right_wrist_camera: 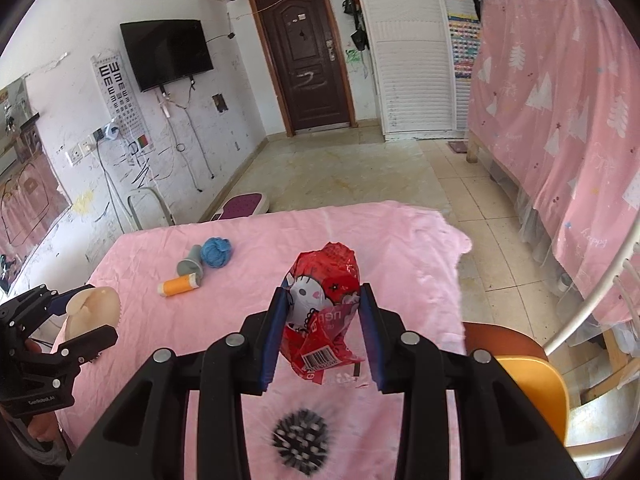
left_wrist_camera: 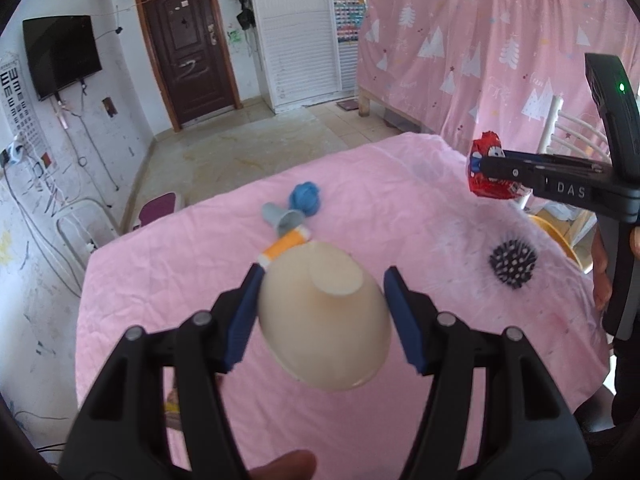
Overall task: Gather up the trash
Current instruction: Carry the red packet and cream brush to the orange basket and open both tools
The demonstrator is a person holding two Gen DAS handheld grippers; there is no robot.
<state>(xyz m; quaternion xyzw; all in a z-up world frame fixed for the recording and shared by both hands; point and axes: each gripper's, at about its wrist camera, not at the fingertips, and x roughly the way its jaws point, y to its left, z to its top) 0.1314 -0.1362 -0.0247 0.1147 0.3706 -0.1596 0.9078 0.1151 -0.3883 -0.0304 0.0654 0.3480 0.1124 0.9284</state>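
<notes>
The pink-sheeted worktop (right_wrist_camera: 384, 240) carries thread spools, blue yarn and a spiky black ball (right_wrist_camera: 301, 441), probably keepers left behind. Lifted clear above it, the left gripper (left_wrist_camera: 324, 304) stands half-spread, clamping a cream, smooth, upturned plastic bowl (left_wrist_camera: 325, 320) by its sides. The right gripper (right_wrist_camera: 323, 332), narrower, pinches a crumpled red cartoon-cat snack wrapper (right_wrist_camera: 324, 308), glossy with a barcode, presumably bound for disposal.

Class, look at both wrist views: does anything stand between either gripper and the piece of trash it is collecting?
Nothing does. The left gripper already holds the cream bowl; the right gripper already grips the red wrapper.
</notes>
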